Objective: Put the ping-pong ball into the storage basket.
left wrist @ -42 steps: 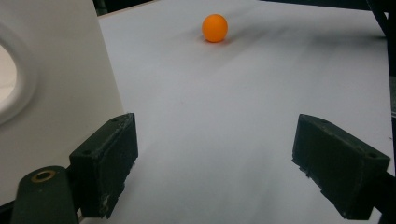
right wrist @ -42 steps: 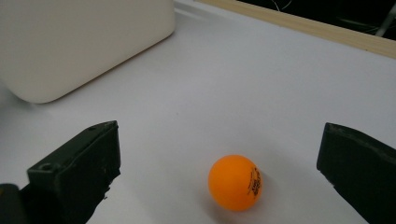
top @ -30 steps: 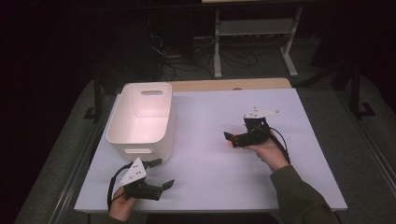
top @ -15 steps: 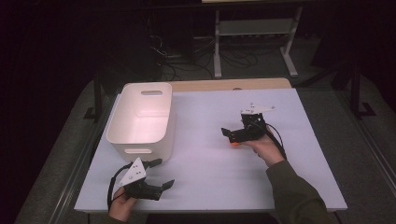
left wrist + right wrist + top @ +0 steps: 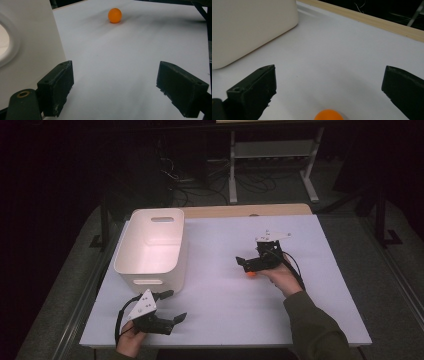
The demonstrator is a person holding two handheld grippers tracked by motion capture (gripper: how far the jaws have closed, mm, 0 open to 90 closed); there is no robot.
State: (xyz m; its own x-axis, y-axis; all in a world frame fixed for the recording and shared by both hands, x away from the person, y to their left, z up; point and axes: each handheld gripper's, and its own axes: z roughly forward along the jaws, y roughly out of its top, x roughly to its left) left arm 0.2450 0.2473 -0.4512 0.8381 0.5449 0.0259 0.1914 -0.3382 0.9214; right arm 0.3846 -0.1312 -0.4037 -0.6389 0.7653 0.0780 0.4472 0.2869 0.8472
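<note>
Right gripper view, jaws: the two black jaws stand spread wide, nothing pinched between them.
Right gripper view, ball: an orange ball [image 5: 329, 114] lies on the white tabletop [image 5: 352, 57] in the gap between the jaws, low at the frame's bottom edge, partly cut off; whether either jaw touches it cannot be told.
Right gripper view, beyond: the white bin [image 5: 249, 27] stands farther off to the upper left, and a wooden edge strip [image 5: 372, 21] runs along the table's far side.
Left gripper view, jaws: spread wide apart over bare tabletop, gripping nothing.
Left gripper view, bin: its wall, with a handle cut-out, rises just beside the jaw on the left.
Left gripper view, ball: far ahead on the tabletop, well apart from these jaws.
High view, right gripper [image 5: 248, 265]: held by the person's right hand [image 5: 280, 276] right of the table's middle, jaws pointing left toward the bin, the ball a small orange spot just under its tip.
High view, left gripper [image 5: 170, 306]: near the front left edge, held by the left hand [image 5: 131, 340], just in front of the bin.
High view, bin: on the table's left half, open top up, nothing seen inside.
</note>
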